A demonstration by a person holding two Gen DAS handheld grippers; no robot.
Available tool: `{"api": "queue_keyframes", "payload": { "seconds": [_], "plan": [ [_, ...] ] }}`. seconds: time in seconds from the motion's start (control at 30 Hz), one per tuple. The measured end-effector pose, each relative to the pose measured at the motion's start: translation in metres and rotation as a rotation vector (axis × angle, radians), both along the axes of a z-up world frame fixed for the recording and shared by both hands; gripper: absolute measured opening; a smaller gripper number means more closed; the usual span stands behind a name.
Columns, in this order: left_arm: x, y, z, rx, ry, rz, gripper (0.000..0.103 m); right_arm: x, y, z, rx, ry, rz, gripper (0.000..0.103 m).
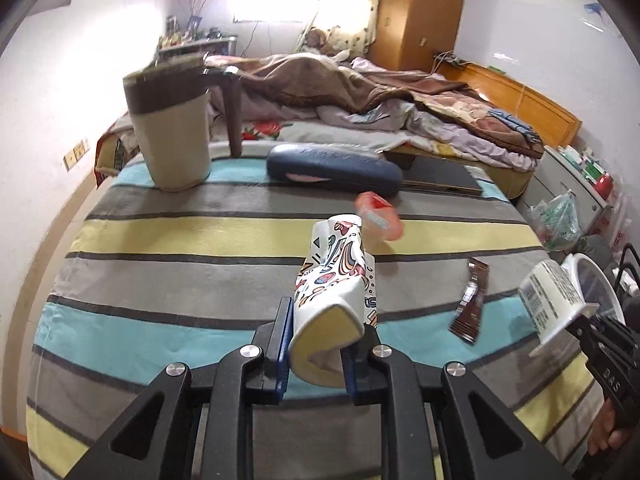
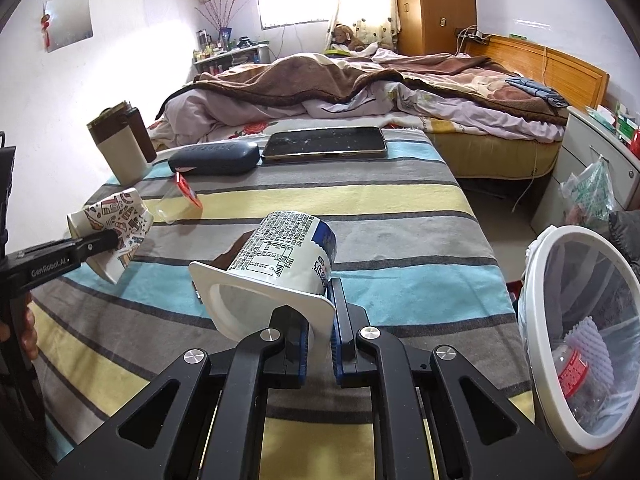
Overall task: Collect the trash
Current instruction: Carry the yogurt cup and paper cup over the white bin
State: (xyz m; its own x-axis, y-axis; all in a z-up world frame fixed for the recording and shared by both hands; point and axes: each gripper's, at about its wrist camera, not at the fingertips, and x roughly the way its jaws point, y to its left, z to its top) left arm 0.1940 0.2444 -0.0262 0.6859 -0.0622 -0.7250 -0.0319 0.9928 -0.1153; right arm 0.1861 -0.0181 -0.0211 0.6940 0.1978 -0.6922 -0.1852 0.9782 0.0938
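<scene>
My left gripper (image 1: 320, 334) is shut on a crushed patterned paper cup (image 1: 338, 280), held above the striped cloth; it also shows in the right wrist view (image 2: 114, 220). My right gripper (image 2: 320, 320) is shut on the rim of a white yogurt cup (image 2: 280, 264), held just above the table; it also shows in the left wrist view (image 1: 550, 300). A clear cup with a red lid (image 1: 378, 216) and a brown wrapper (image 1: 472, 300) lie on the cloth. A white trash bin (image 2: 580, 340) with trash inside stands at the table's right.
A beige and brown mug (image 1: 172, 128), a dark blue glasses case (image 1: 332, 168) and a phone (image 2: 326, 142) sit at the table's far end. A bed with blankets (image 2: 360, 80) lies beyond. A plastic bag (image 2: 592, 196) hangs at the right.
</scene>
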Motion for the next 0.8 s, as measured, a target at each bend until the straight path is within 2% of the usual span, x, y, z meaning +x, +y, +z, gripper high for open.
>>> {"api": "queue_keyframes", "payload": {
  "seconds": [0.43, 0.8],
  "plan": [
    [-0.049, -0.044, 0.038, 0.015, -0.083, -0.039, 0.021, -0.021, -0.021, 0.019, 0.035, -0.053, -0.004, 0.011],
    [-0.075, -0.09, 0.058, 0.023, -0.135, -0.097, 0.021, -0.04, -0.052, 0.032, 0.052, -0.096, -0.034, 0.011]
  ]
}}
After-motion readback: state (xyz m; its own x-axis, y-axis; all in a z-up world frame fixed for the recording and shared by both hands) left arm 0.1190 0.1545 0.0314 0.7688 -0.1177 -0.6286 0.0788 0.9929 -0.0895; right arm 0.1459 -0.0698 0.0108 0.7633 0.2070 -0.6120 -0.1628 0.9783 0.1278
